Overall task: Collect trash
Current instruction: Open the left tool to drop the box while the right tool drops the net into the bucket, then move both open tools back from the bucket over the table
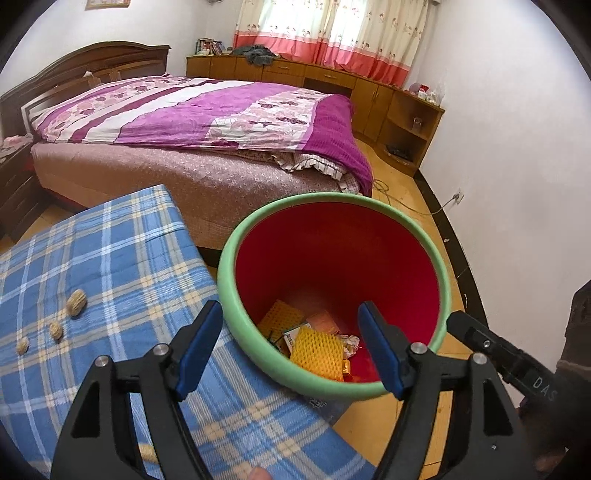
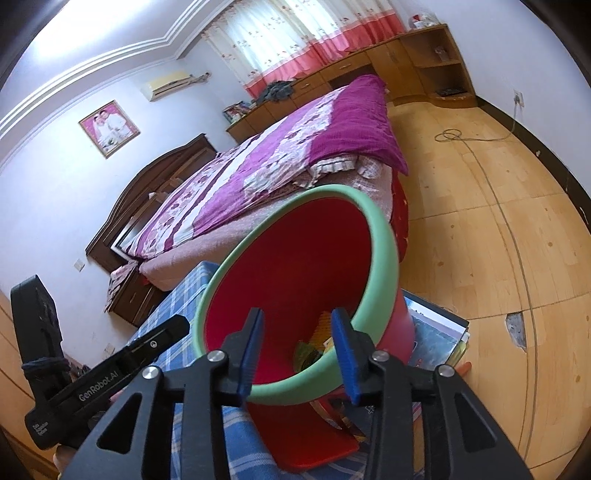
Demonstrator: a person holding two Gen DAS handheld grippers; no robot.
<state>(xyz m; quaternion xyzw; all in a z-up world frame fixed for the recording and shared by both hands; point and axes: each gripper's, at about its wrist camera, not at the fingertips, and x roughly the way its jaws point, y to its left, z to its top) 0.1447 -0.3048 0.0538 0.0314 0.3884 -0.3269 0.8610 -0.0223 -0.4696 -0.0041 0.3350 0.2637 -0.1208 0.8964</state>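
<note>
Both tools (image 1: pixel 291 350) (image 2: pixel 299 354) hang open over the red bin (image 1: pixel 332 258); nothing held.

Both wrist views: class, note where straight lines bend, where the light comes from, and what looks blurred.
Left wrist view: the wall base bows into a curve near the dark round border; daylight glows through the curtains. Right wrist view: the ceiling moulding bends, the window is washed out, and the bin's green rim is smeared.

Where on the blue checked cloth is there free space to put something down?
The checked cloth is bare from its far edge beside the bed down to the three nut shells. Near the bin and left gripper it is crowded.
</note>
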